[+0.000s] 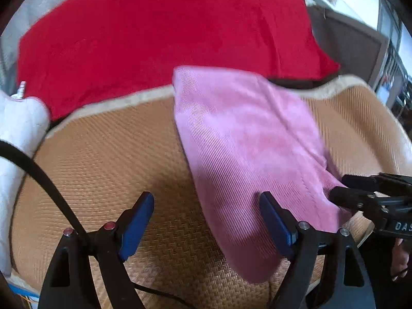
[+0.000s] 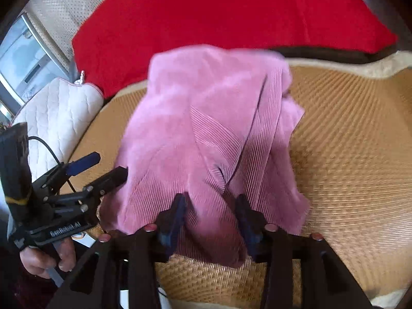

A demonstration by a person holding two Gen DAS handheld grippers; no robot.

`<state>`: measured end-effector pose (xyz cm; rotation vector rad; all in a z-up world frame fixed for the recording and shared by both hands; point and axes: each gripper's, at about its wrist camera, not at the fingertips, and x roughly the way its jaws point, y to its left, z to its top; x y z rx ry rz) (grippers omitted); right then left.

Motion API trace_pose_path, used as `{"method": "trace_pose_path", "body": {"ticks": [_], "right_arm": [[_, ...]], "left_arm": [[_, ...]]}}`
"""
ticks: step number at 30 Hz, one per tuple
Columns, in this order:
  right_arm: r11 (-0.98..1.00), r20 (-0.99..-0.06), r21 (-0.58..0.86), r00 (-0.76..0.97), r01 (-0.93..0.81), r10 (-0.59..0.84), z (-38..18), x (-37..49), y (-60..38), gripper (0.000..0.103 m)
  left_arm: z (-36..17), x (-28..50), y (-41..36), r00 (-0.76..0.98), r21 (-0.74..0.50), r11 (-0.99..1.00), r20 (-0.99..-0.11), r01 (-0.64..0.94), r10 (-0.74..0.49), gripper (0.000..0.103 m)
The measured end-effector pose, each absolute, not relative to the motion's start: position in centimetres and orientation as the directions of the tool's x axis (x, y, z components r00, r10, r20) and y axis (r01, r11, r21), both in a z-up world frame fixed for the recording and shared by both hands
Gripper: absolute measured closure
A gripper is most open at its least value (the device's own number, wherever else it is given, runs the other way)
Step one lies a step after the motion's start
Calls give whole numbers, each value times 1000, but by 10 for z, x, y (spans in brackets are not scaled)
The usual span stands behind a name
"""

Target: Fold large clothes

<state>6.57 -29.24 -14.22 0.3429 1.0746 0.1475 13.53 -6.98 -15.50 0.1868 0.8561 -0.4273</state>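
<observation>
A pink corduroy garment (image 1: 247, 139) lies folded in a heap on a woven tan mat (image 1: 108, 154). My left gripper (image 1: 206, 200) stands wide open at the garment's left edge; its right finger hangs over the cloth and its left finger over bare mat. In the right wrist view the garment (image 2: 206, 118) fills the middle, and my right gripper (image 2: 211, 200) hangs over its near edge, jaws partly apart with a fold of cloth between the pads, which do not visibly press it. The right gripper (image 1: 346, 188) also shows at the right edge of the left view, and the left gripper (image 2: 103, 167) at the left of the right view.
A red cushion (image 1: 167, 33) lies behind the mat. A white quilted cushion (image 2: 59, 113) sits at the left. A black cable (image 1: 38, 172) trails by the left gripper. A hand (image 2: 43, 260) holds the left gripper's handle. Bare mat (image 2: 355, 141) lies right of the garment.
</observation>
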Motion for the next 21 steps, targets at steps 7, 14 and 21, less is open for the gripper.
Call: {"method": "trace_pose_path", "body": {"ticks": [7,14,21], "right_arm": [[991,-752,106,659,77,30,-50,18,-284,43],[988,-625,-32,769,152,-139,14,-34,-274,41],[972,-527,-106,817,208,-233,58,-69,-263,35]], "left_arm": [[-88,71,-57,722,40,916,-629,400,-288,18],[-29,19,-59,845,156,924,-477,350,-240,12],[17,-21,-64,894,164,929,-369,331,-253,10]]}}
